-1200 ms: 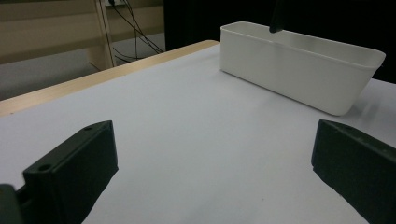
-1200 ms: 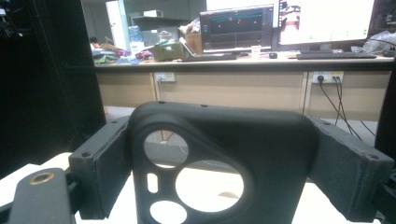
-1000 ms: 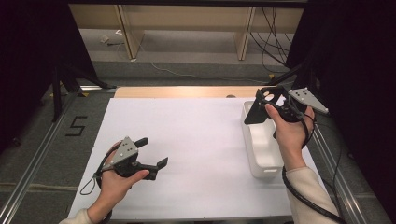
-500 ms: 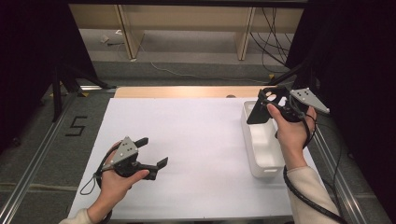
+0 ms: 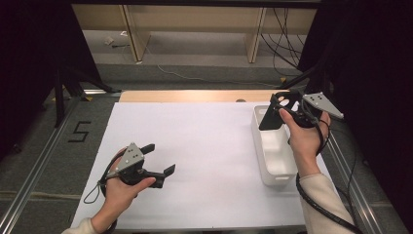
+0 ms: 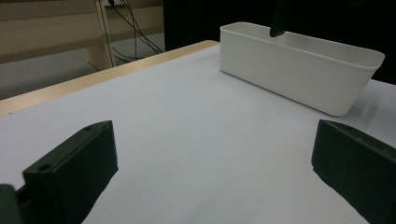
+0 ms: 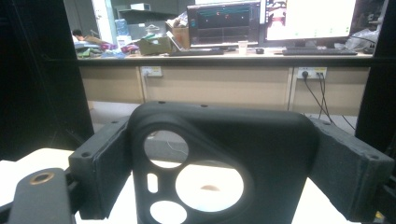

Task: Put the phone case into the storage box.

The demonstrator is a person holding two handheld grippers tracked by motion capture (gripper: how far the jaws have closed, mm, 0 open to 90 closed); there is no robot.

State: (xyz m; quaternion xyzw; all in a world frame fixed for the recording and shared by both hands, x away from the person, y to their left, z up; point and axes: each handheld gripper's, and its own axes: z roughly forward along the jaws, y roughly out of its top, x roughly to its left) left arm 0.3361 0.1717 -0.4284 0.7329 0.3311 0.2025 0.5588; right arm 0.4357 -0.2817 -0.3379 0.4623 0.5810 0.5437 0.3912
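Jaws, right: you had them closed on the black phone case (image 7: 219,158) — each jaw pressed against one long edge, the camera cut-outs facing the gripper's own camera.
Jaws, left: you held them wide apart with nothing between them, bare white sheet showing across the gap in the left gripper view.
Right gripper (image 5: 281,108): you kept it raised above the far end of the white bin (image 5: 274,146), your right hand (image 5: 303,139) gripping it from below and the grey plate pointing off to the right.
Phone case: it hung from the jaws with its lower end over the bin's far end; in the left gripper view its dark tip (image 6: 279,18) appeared just above the bin's rim (image 6: 299,56) — I could not tell whether it touched the rim.
Left gripper (image 5: 158,163): you held it low over the near left part of the worktop (image 5: 204,141), well apart from the bin, in your left hand (image 5: 119,192).
Bin: it stood along the right edge of the white sheet, long side running away from you.
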